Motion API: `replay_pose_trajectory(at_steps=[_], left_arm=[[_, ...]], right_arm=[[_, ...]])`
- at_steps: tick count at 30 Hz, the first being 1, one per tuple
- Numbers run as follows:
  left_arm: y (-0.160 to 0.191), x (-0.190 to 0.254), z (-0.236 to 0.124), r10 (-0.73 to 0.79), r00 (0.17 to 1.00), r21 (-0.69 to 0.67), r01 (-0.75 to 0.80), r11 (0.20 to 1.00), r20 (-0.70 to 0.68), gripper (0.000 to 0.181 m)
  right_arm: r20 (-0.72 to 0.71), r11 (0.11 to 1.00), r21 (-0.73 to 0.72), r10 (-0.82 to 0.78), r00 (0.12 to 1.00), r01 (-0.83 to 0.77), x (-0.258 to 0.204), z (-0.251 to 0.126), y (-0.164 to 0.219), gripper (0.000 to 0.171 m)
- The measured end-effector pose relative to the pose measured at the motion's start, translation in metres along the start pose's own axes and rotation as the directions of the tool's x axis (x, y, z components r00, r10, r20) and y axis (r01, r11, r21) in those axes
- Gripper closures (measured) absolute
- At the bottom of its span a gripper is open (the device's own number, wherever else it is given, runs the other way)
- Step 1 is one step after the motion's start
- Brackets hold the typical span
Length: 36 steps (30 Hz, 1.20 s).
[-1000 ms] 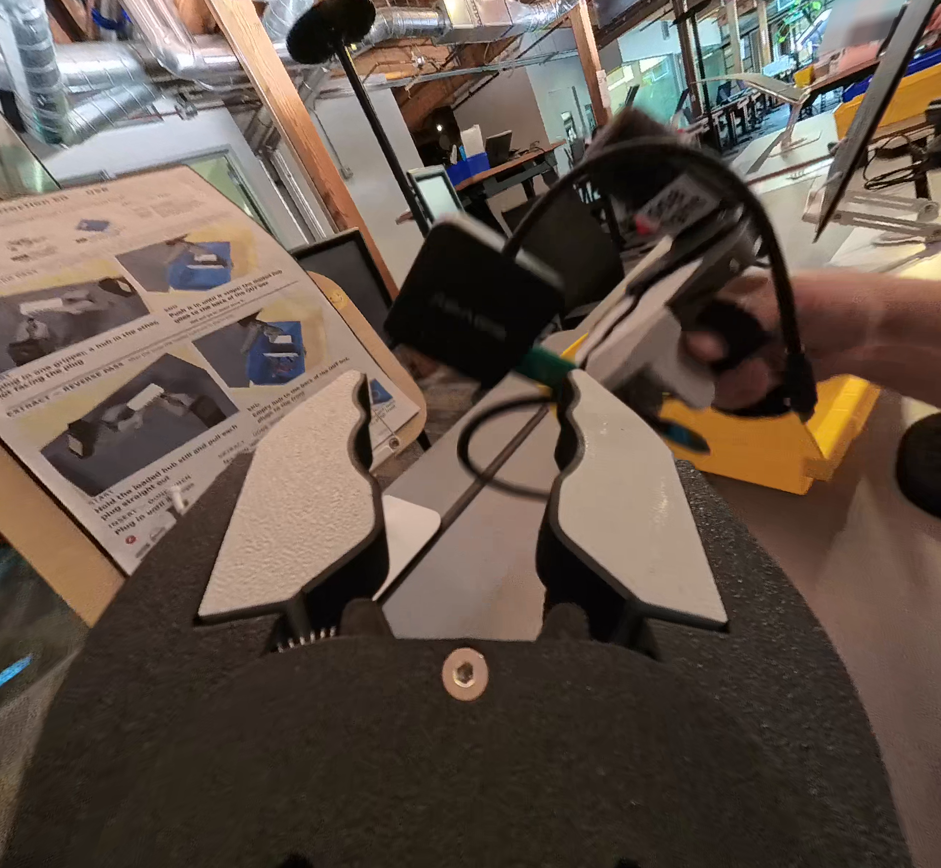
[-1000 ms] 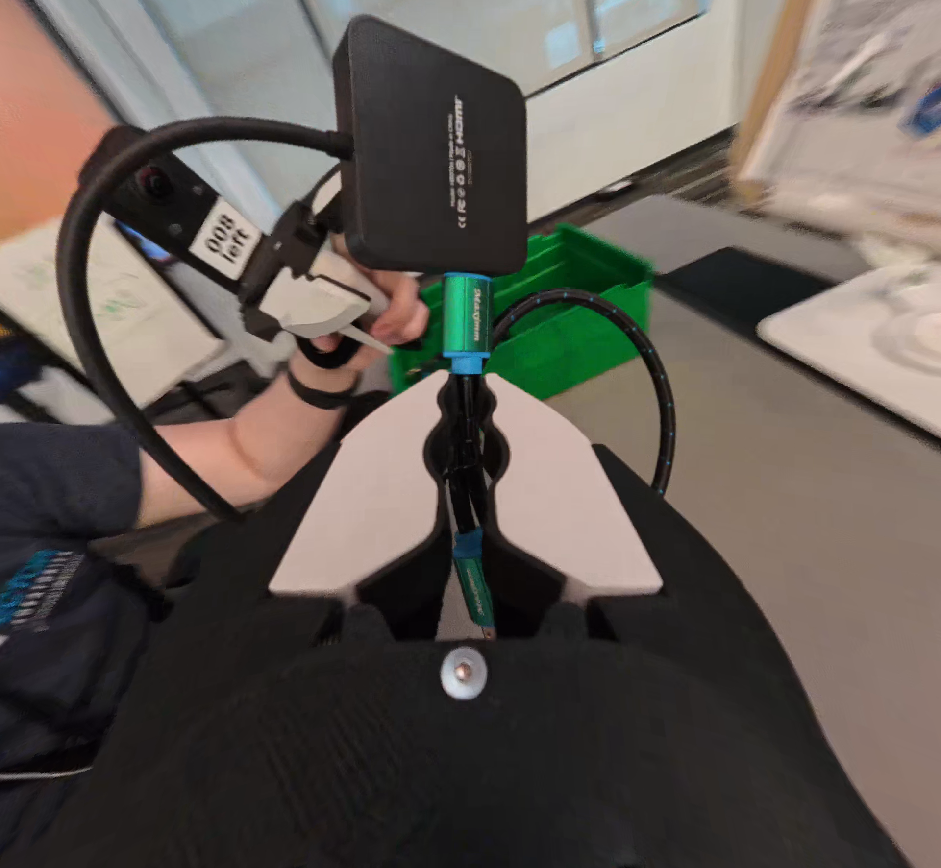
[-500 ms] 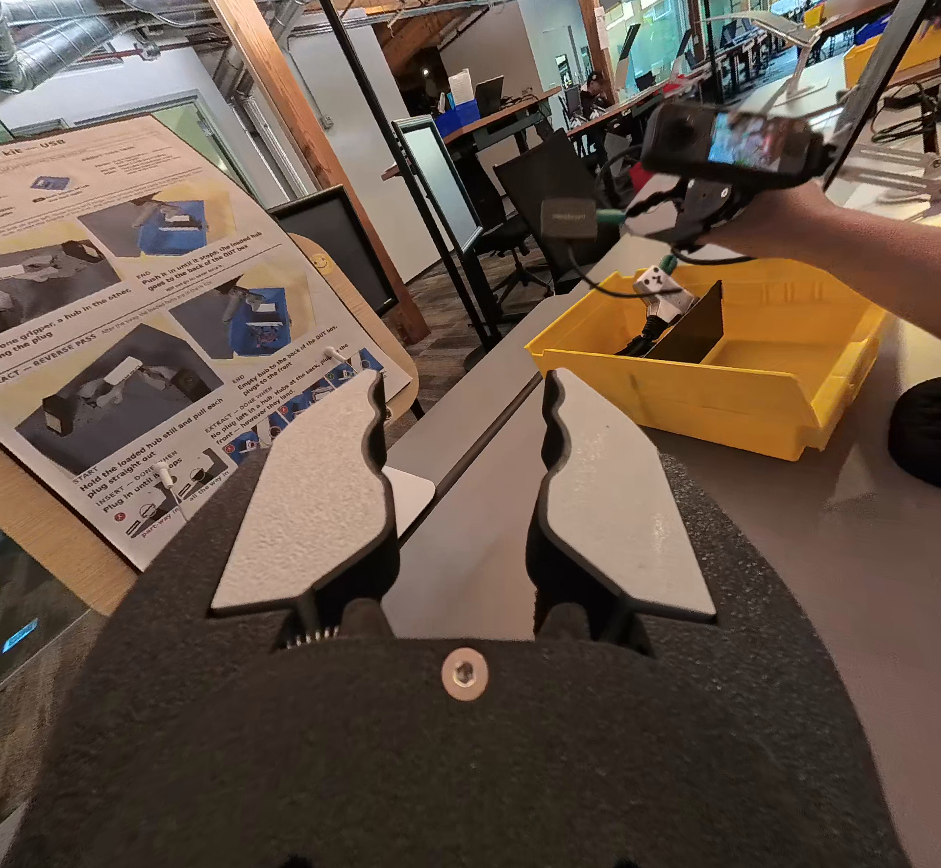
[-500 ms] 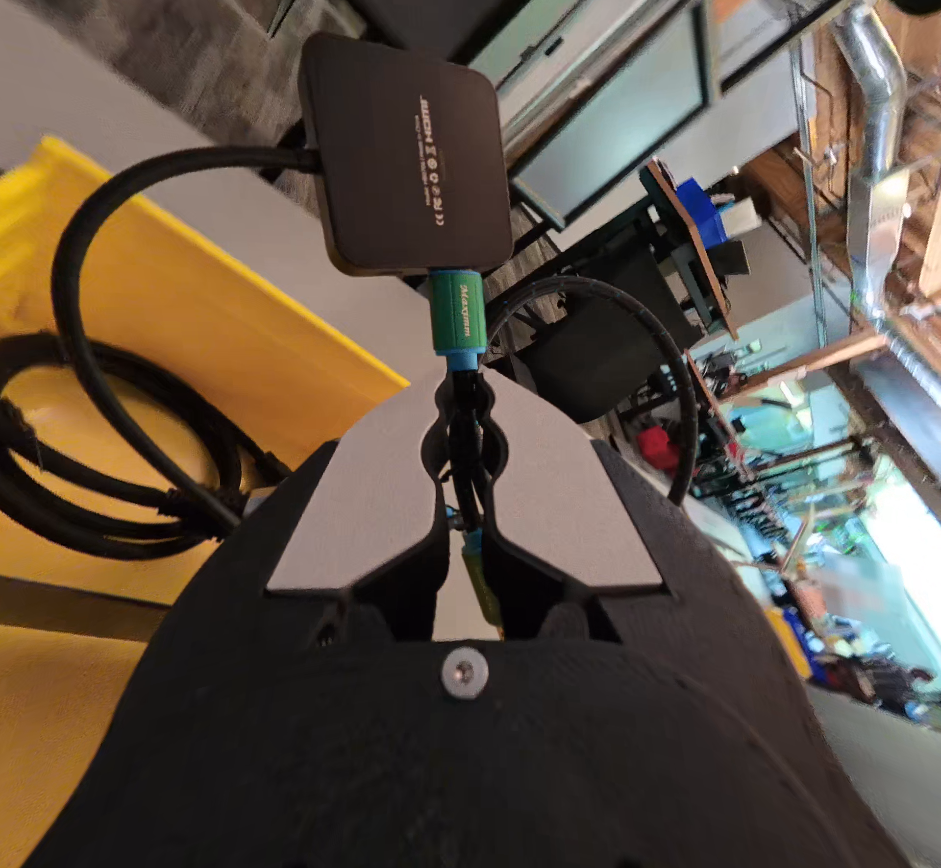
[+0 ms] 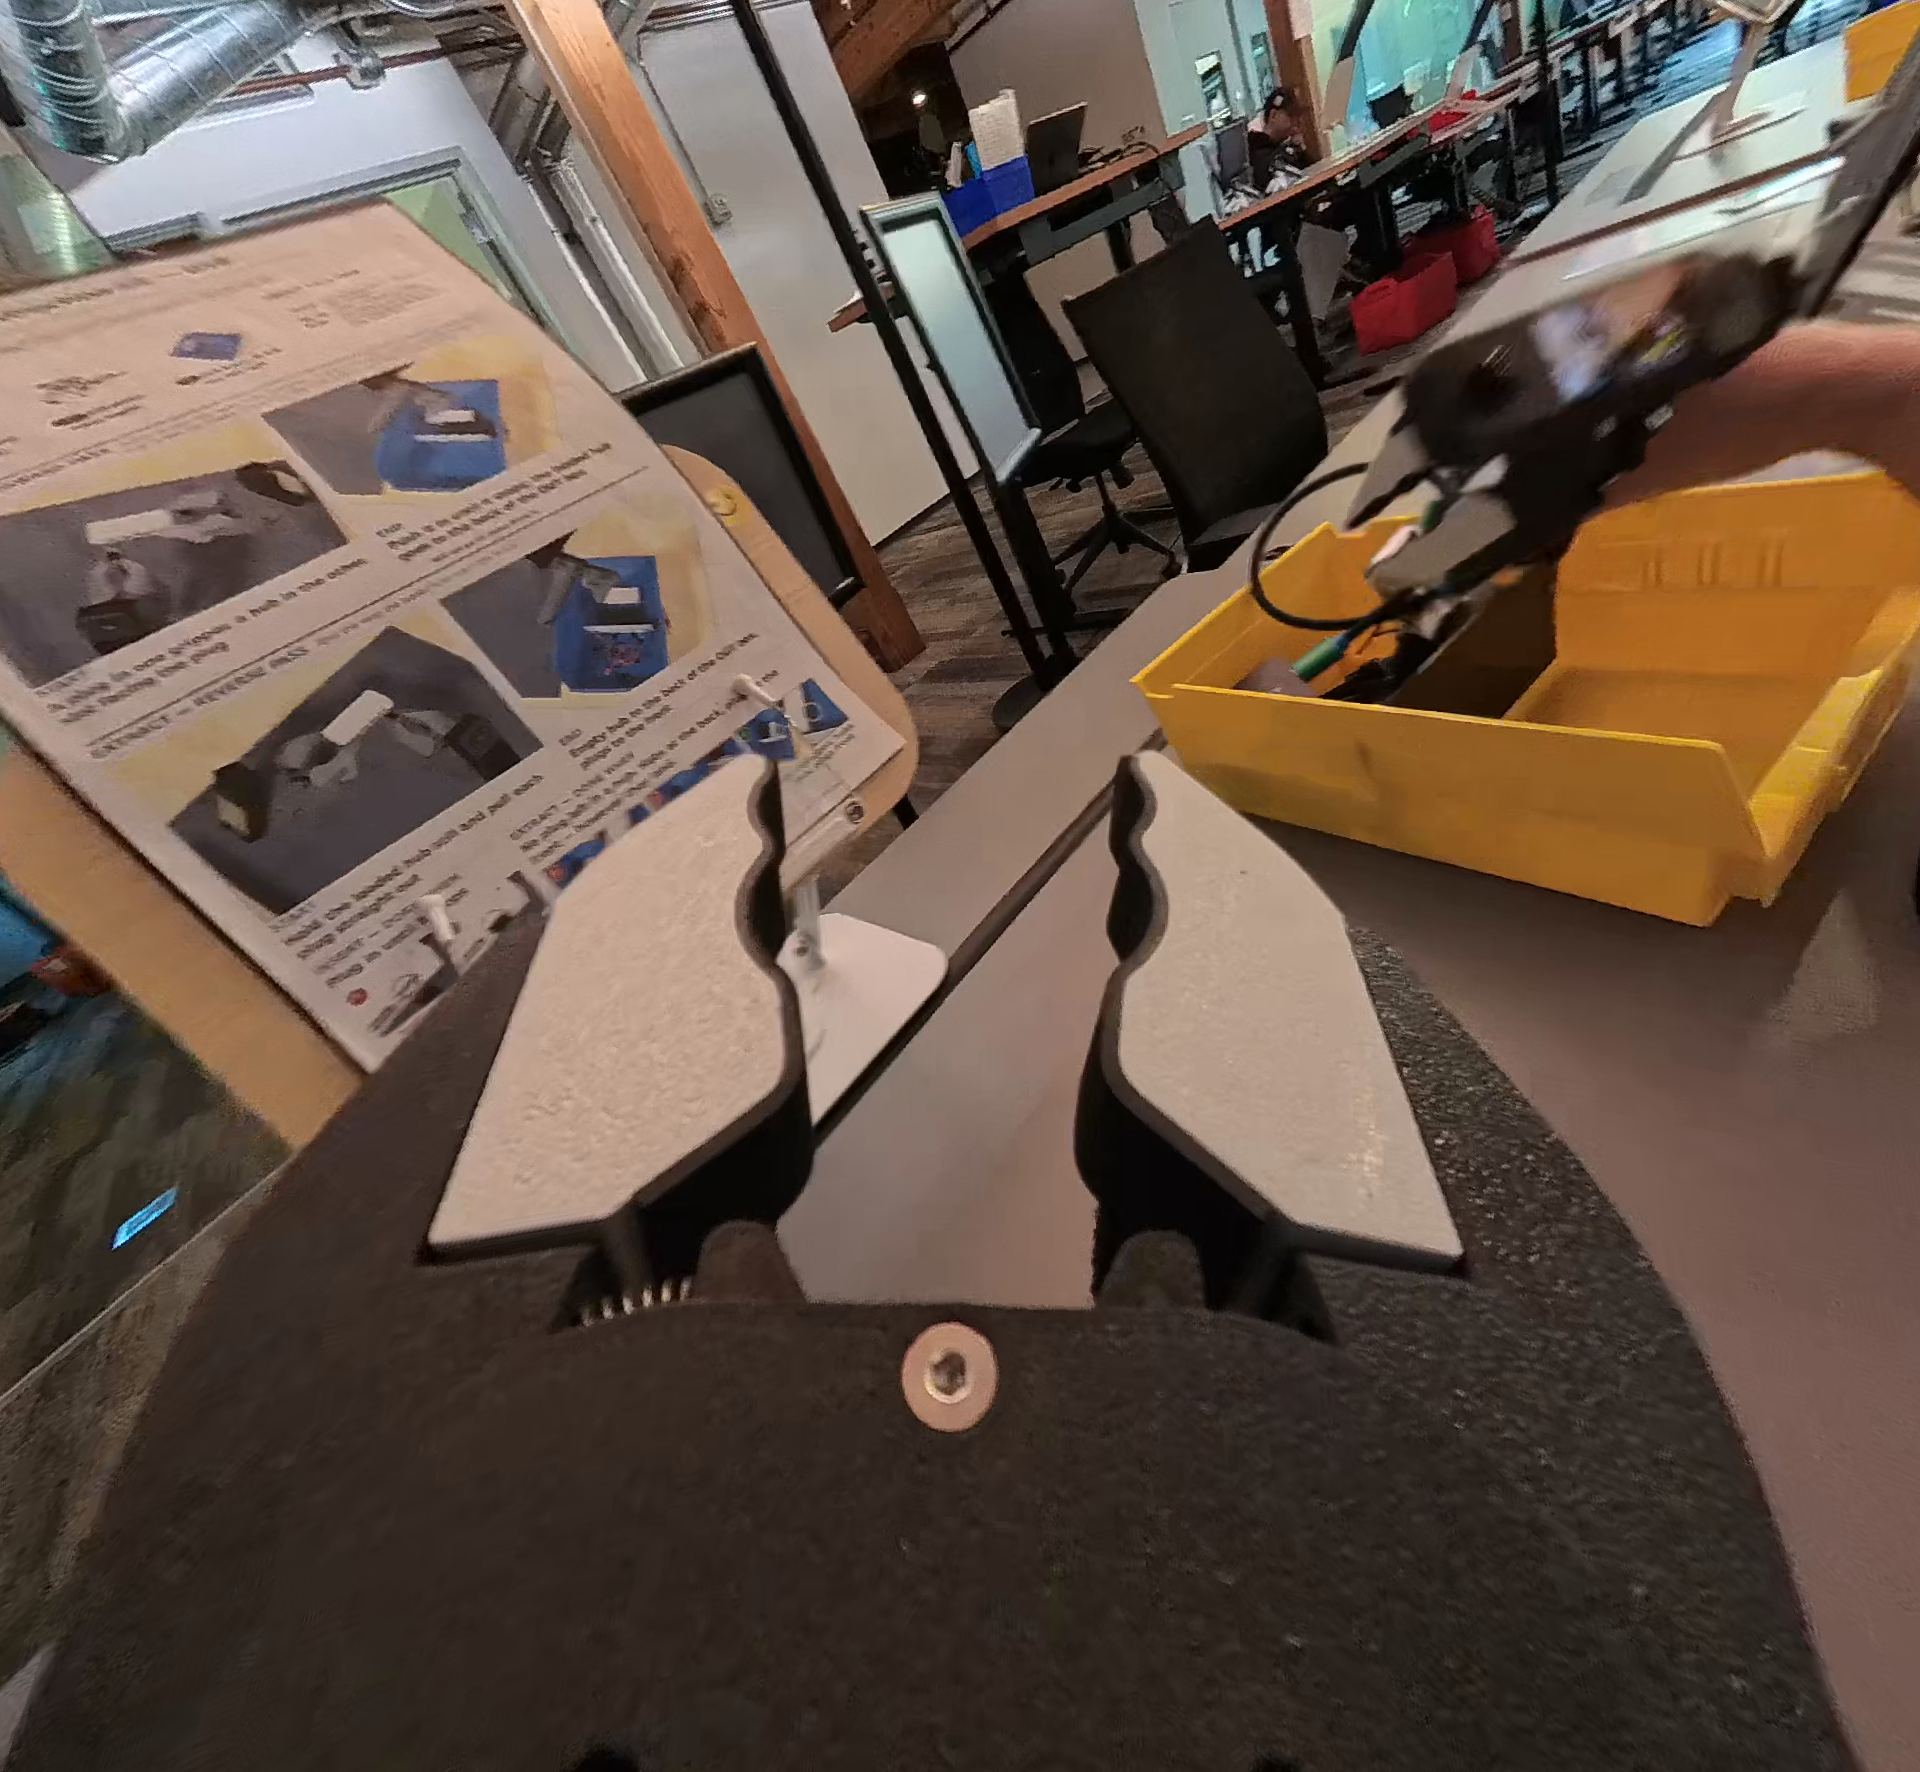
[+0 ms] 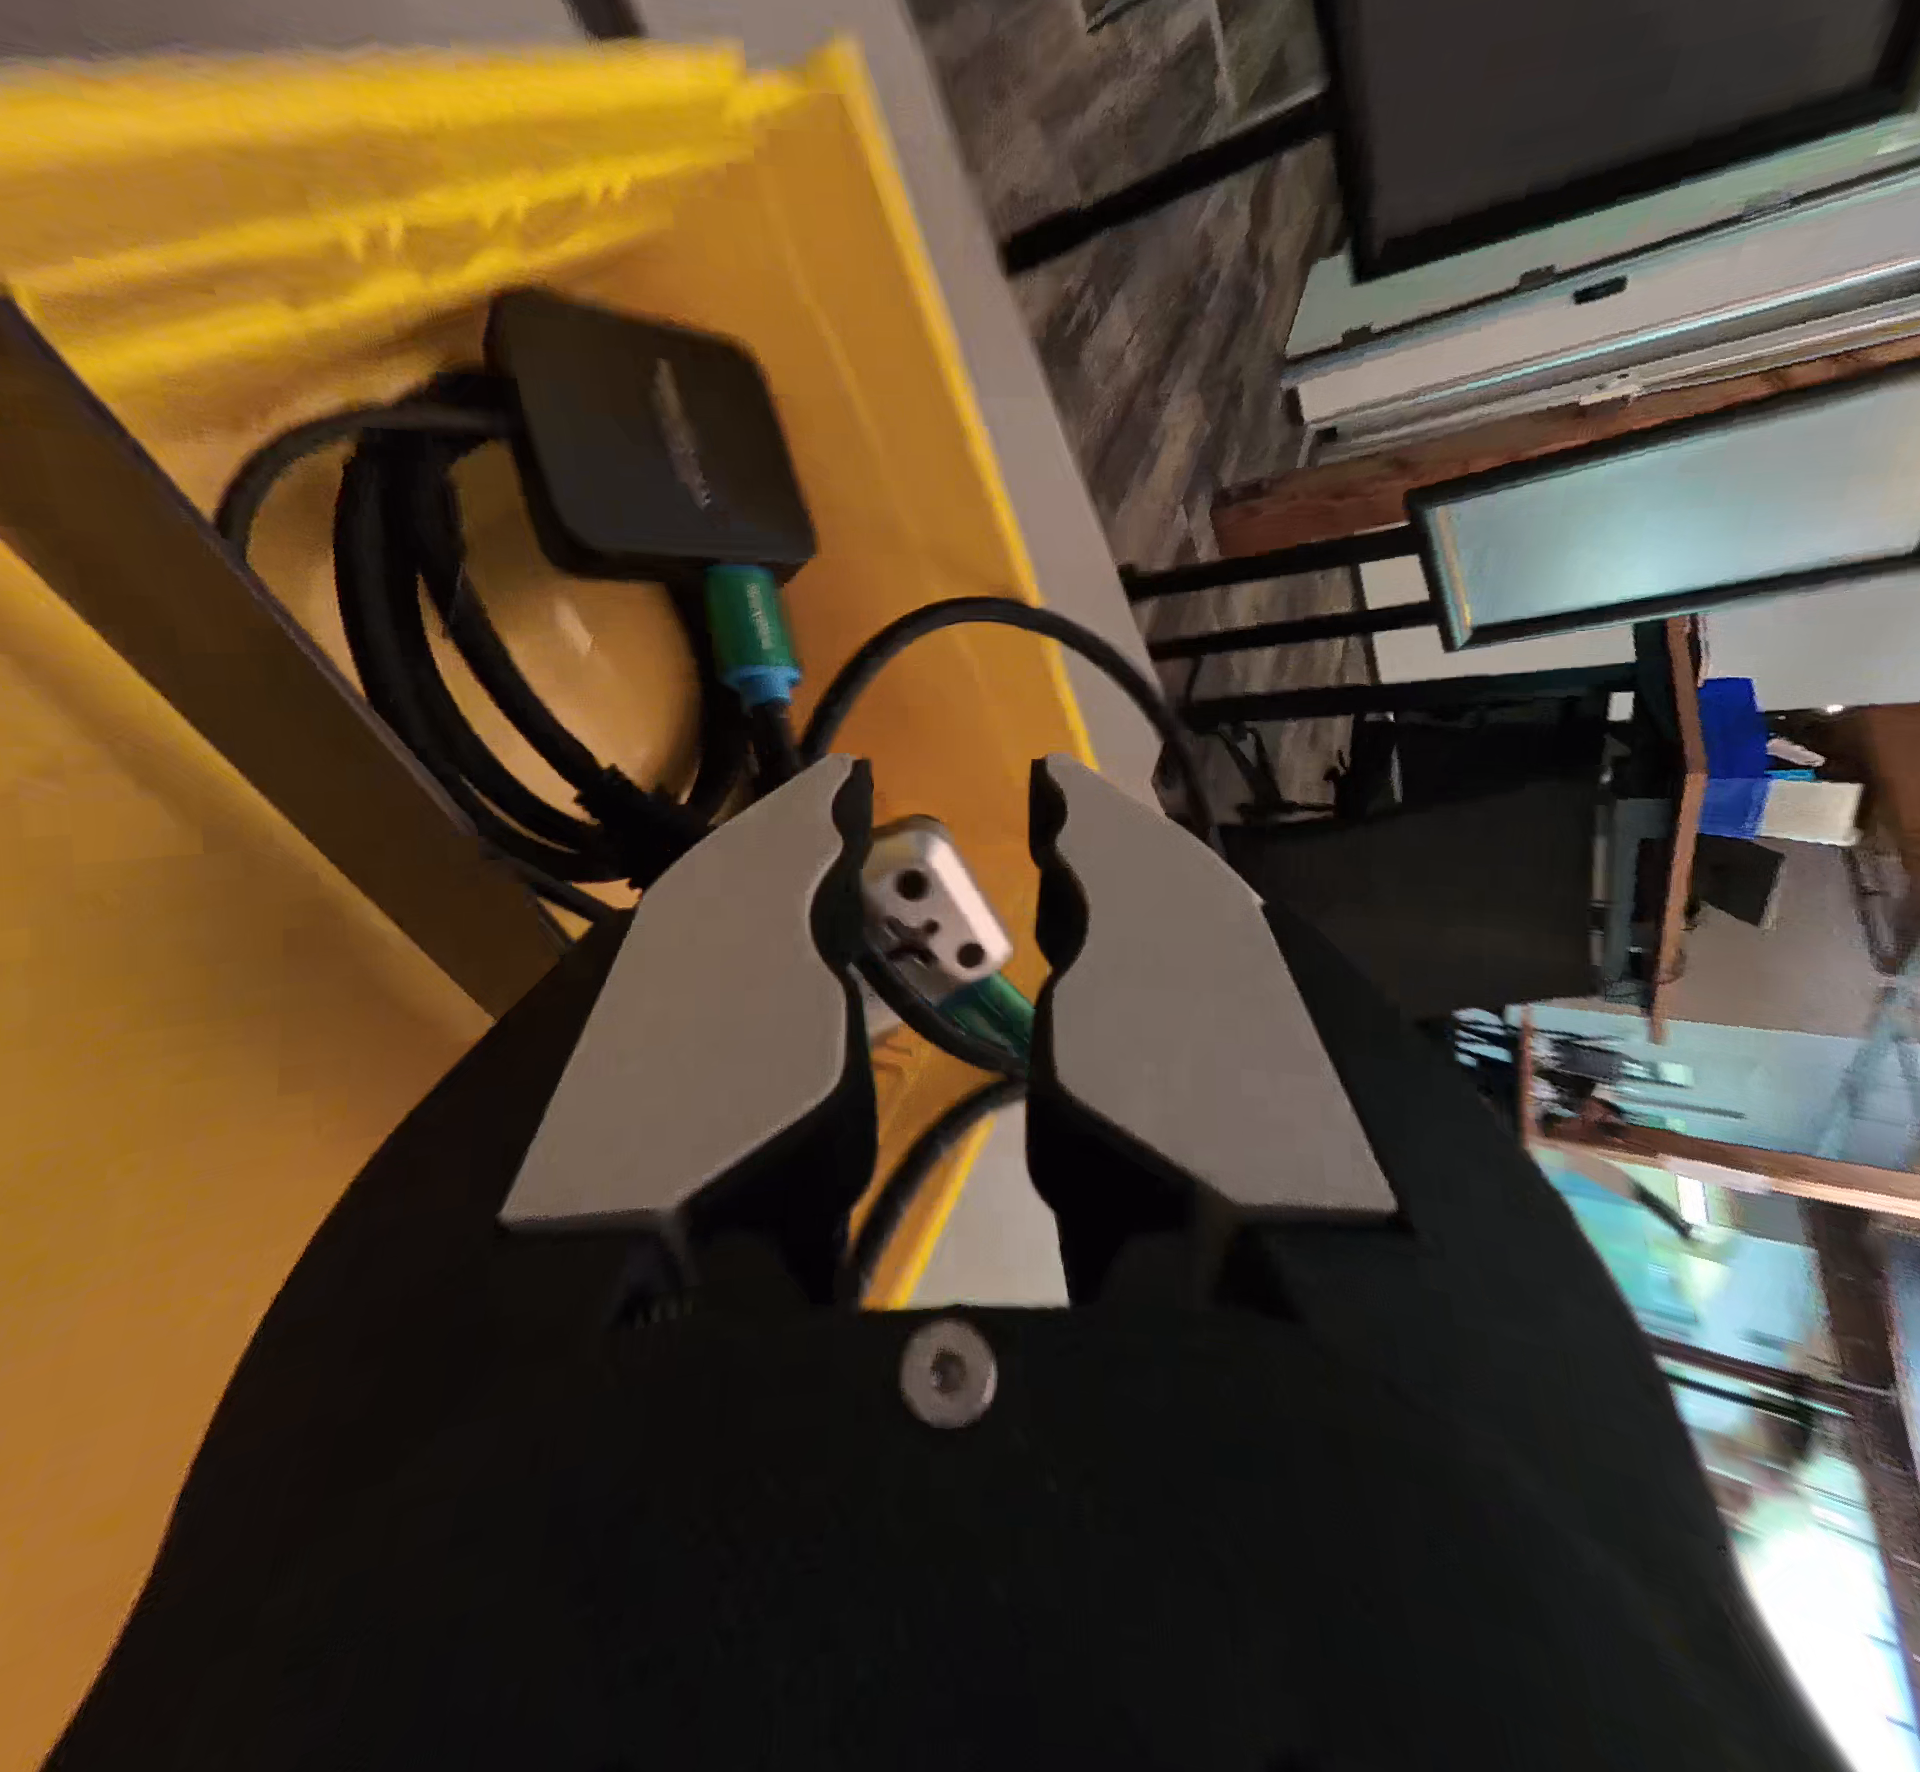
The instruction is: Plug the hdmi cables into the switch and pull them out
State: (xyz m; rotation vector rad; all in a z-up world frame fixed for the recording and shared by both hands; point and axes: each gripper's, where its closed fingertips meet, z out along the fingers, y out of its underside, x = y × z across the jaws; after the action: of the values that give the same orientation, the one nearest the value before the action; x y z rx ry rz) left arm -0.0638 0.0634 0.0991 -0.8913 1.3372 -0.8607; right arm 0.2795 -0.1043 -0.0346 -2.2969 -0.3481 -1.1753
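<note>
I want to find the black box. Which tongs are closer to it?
Right. The right tongs are just above the black box in the yellow bin; the left tongs are off beside the bin.

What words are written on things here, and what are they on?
instruction poster: picture captions in small print, mostly blurred; I do not copy its words.
black HDMI switch: pale print on top, too blurred to read.
green plug: tiny print, too small to read.
</note>
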Motion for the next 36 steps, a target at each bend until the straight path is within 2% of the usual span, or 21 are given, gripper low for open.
replay_pose_trajectory(at_steps=[2,4,6,8,10,13,15,17,21,23,26,27,31,36], left_arm=[[0.001,-0.018,-0.009,0.014,0.999,-0.05,-0.012,0.999,0.052,0.122],[0.011,-0.044,-0.024,0.021,0.993,-0.165,-0.001,0.986,0.119,0.122],[0.031,-0.074,-0.048,0.017,0.979,-0.329,0.052,0.943,0.205,0.124],[0.053,-0.102,-0.077,-0.004,0.956,-0.446,0.141,0.884,0.294,0.124],[0.066,-0.133,-0.105,-0.044,0.906,-0.461,0.255,0.85,0.42,0.126],[0.087,-0.171,-0.15,-0.083,0.808,-0.448,0.404,0.797,0.583,0.13],[0.114,-0.184,-0.181,-0.055,0.761,-0.509,0.484,0.712,0.646,0.128],[0.14,-0.192,-0.207,-0.046,0.715,-0.539,0.566,0.624,0.698,0.124],[0.172,-0.194,-0.216,-0.224,0.647,-0.455,0.702,0.548,0.729,0.127],[0.191,-0.189,-0.224,-0.23,0.639,-0.49,0.733,0.472,0.734,0.123],[0.218,-0.182,-0.238,-0.183,0.64,-0.557,0.751,0.355,0.746,0.118],[0.225,-0.178,-0.24,-0.19,0.64,-0.57,0.757,0.319,0.744,0.117],[0.249,-0.161,-0.249,-0.22,0.642,-0.616,0.766,0.182,0.734,0.118],[0.267,-0.149,-0.252,-0.241,0.659,-0.66,0.746,0.092,0.712,0.126]], right_arm=[[-0.015,0.986,0.091,0.144,0.989,-0.142,0.026,-0.032,-0.005,0.142],[0.041,0.941,0.1,0.32,0.947,-0.322,0.043,-0.066,0.005,0.143],[0.149,0.876,-0.039,0.481,0.864,-0.481,0.034,-0.092,0.033,0.136],[0.135,0.805,-0.226,0.583,0.801,-0.548,0.022,-0.11,0.074,0.134],[0.131,0.717,-0.367,0.67,0.731,-0.592,0.005,-0.119,0.105,0.131],[0.163,0.598,-0.435,0.787,0.595,-0.673,-0.01,-0.112,0.124,0.128],[0.173,0.535,-0.506,0.831,0.528,-0.677,-0.023,-0.104,0.135,0.124],[0.214,0.509,-0.565,0.85,0.481,-0.649,-0.04,-0.095,0.139,0.121],[0.304,0.485,-0.66,0.871,0.386,-0.574,-0.071,-0.081,0.132,0.12],[0.314,0.494,-0.693,0.863,0.397,-0.525,-0.081,-0.072,0.134,0.127],[0.328,0.497,-0.753,0.852,0.409,-0.431,-0.099,-0.064,0.138,0.157],[0.324,0.489,-0.773,0.852,0.411,-0.405,-0.102,-0.063,0.14,0.16],[0.327,0.501,-0.762,0.845,0.423,-0.41,-0.1,-0.059,0.137,0.162],[0.326,0.498,-0.772,0.844,0.425,-0.396,-0.102,-0.058,0.13,0.162]])
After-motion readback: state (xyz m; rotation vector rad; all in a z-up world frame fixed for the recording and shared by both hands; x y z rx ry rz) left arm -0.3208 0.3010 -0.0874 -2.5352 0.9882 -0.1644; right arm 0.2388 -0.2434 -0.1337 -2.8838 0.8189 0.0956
